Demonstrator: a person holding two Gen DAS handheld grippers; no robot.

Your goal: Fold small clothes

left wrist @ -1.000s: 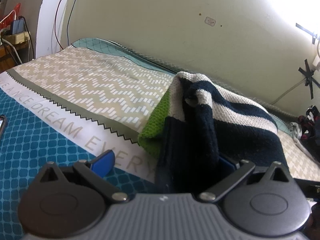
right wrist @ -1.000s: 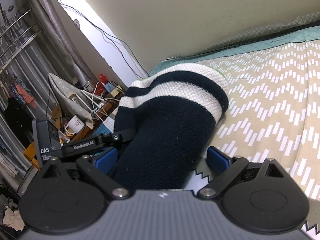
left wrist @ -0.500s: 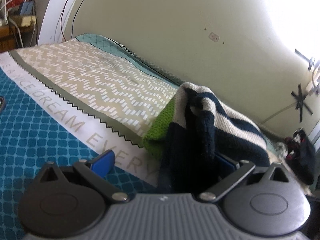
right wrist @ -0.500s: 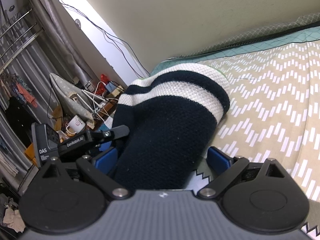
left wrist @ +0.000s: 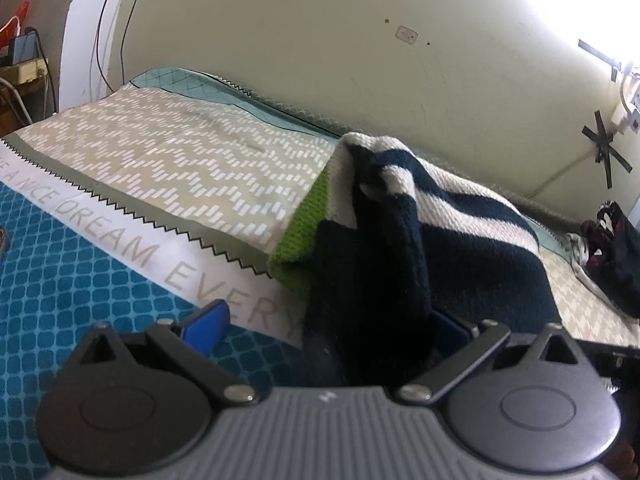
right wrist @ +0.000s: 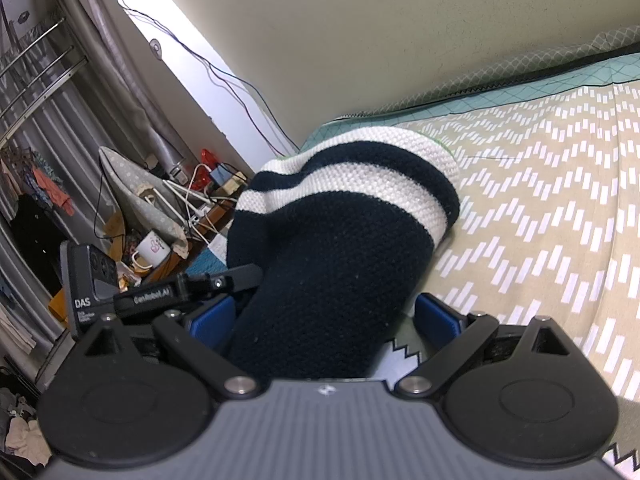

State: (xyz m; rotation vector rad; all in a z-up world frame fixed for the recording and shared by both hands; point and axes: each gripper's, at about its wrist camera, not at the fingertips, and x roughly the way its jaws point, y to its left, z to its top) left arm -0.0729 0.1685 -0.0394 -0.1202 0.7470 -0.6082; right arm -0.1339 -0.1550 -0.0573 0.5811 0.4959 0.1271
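Currently on my feeds: one knitted sweater (left wrist: 460, 216), coarse weave, navy with cream stripes and a bright green panel, bunched in a rounded hump on the bed and draped down between both tools.

My left gripper (left wrist: 324, 326): blue pads, black linkage, grey ribbed body. Its jaws stand wide apart; dark knit hangs against the right-hand pad, the left-hand pad is bare. I cannot tell whether any cloth is truly pinched.

My right gripper (right wrist: 324, 316): same build, jaws also parted, with the navy roll of the sweater (right wrist: 344, 240) lying between the pads and filling most of the gap.

Bedsheet (left wrist: 180, 168): flat cotton, beige with white dash chevrons, a zigzag border, a pale band of printed lettering, then teal lattice.

Left view only: green panel; a dark heap of clothes (left wrist: 612, 256) further along the bed by the wall; black tape crosses on the wall.

Right view only: the other tool's black body marked DAS (right wrist: 90, 280) just beside the sweater; an ironing board (right wrist: 140, 192), a white mug (right wrist: 150, 248), cables, a hanging rail beyond the bed edge.
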